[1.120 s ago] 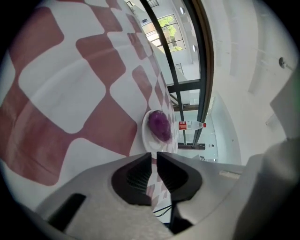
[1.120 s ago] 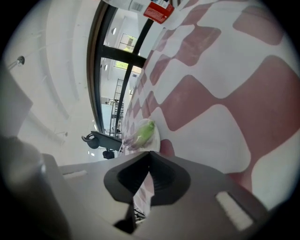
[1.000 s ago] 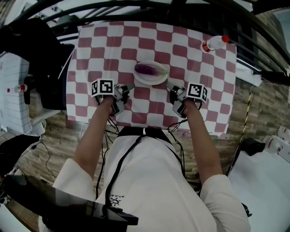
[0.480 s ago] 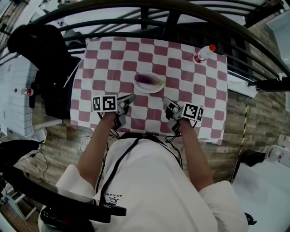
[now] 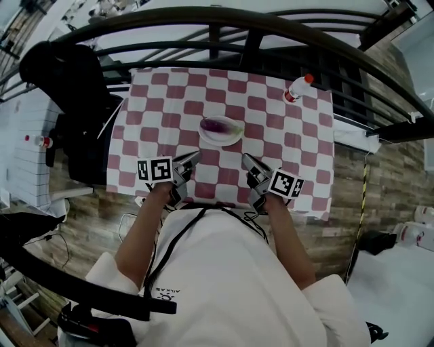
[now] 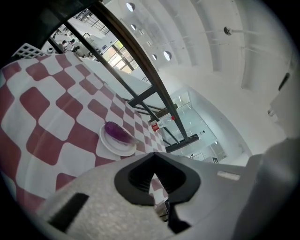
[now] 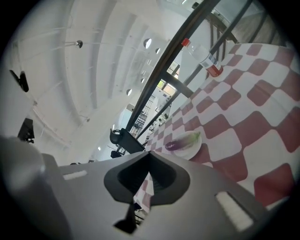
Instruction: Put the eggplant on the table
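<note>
A purple eggplant (image 5: 221, 125) lies on a white plate (image 5: 220, 138) near the middle of the red-and-white checked table (image 5: 291, 156). My left gripper (image 5: 196, 156) hangs shut and empty over the near part of the table, short of the plate's left side. My right gripper (image 5: 245, 158) hovers shut and empty, short of the plate's right side. In the left gripper view the eggplant (image 6: 116, 131) and plate (image 6: 123, 148) sit beyond the closed jaw tips (image 6: 154, 153). The right gripper view shows the eggplant (image 7: 180, 142) on its plate (image 7: 192, 149) past the closed tips (image 7: 149, 153).
A clear bottle with a red cap (image 5: 296, 88) lies at the table's far right corner. A black curved railing (image 5: 224, 20) arcs over the far side. A dark chair with clothing (image 5: 68, 88) stands left of the table. Wood floor borders the table's near edge.
Both grippers have pulled back from the plate toward the person and risen. The head camera has also risen, so the table looks smaller. Eggplant and plate have not moved.
</note>
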Demonstrator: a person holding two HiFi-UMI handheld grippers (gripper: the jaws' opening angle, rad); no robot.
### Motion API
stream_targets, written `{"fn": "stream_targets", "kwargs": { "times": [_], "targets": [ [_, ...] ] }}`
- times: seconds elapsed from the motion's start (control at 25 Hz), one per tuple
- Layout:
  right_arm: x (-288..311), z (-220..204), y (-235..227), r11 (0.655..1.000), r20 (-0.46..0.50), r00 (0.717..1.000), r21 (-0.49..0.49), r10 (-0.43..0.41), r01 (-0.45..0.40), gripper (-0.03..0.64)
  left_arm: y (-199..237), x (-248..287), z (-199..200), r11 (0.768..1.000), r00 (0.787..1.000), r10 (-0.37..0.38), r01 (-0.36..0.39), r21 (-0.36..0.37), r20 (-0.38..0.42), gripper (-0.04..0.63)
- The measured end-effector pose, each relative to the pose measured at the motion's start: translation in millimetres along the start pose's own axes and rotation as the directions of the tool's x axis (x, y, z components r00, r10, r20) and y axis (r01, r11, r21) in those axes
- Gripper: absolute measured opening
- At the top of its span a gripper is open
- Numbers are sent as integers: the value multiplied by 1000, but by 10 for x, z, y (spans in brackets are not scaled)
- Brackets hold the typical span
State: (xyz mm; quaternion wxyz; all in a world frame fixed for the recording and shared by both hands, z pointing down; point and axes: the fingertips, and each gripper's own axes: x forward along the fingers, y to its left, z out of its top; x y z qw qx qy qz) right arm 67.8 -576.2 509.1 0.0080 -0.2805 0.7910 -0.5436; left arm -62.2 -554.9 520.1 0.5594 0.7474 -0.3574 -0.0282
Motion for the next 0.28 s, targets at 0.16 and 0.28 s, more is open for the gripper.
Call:
{"fn": "stream_targets", "kwargs": {
  "times": [0.16, 0.28],
  "targets": [
    [-78, 27, 33, 1000, 25, 1000, -24, -8, 8, 6, -59, -35, -17, 1000, 1000, 6, -6, 27, 5, 6],
    [-120, 29, 68, 999, 44, 999, -42, -15, 17, 6, -84, -56, -50, 999, 1000, 16, -16, 45, -3, 6]
  ]
}}
